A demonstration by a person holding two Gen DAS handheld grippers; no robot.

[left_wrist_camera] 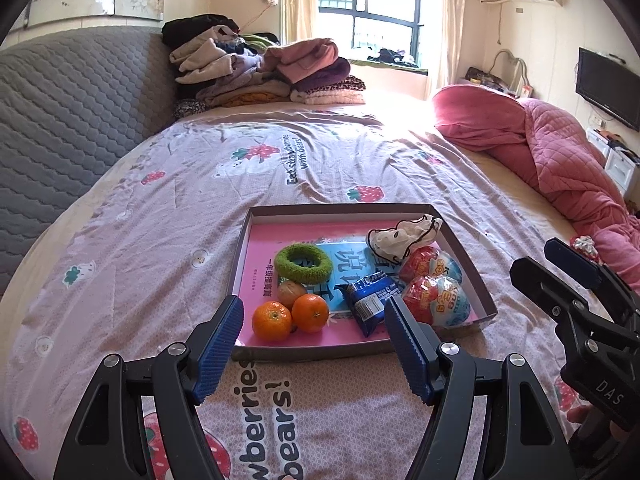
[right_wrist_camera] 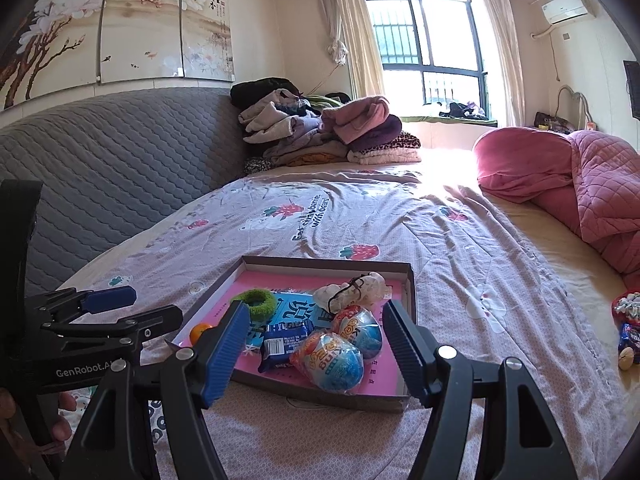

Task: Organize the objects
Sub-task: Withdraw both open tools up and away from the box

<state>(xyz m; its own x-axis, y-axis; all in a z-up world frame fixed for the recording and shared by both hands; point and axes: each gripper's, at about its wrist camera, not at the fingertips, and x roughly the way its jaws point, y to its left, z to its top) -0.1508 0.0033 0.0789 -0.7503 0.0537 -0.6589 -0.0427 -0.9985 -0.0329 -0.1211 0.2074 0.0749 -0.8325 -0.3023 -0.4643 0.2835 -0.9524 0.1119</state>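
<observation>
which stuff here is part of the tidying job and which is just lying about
Part of the job:
- shallow box
- two oranges
- green hair tie
- blue snack packet
- two wrapped toy eggs
- white pouch
- loose items still on the bed

Lying about:
- clothes pile
- pink quilt
- TV

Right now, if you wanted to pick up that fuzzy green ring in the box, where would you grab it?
I'd probably pinch the green hair ring across one side of its band, coming straight down from above. It lies flat on the pink book inside the tray, so one finger can drop into its open middle and the other outside. The near-left side looks freest; the oranges sit close in front.
</observation>
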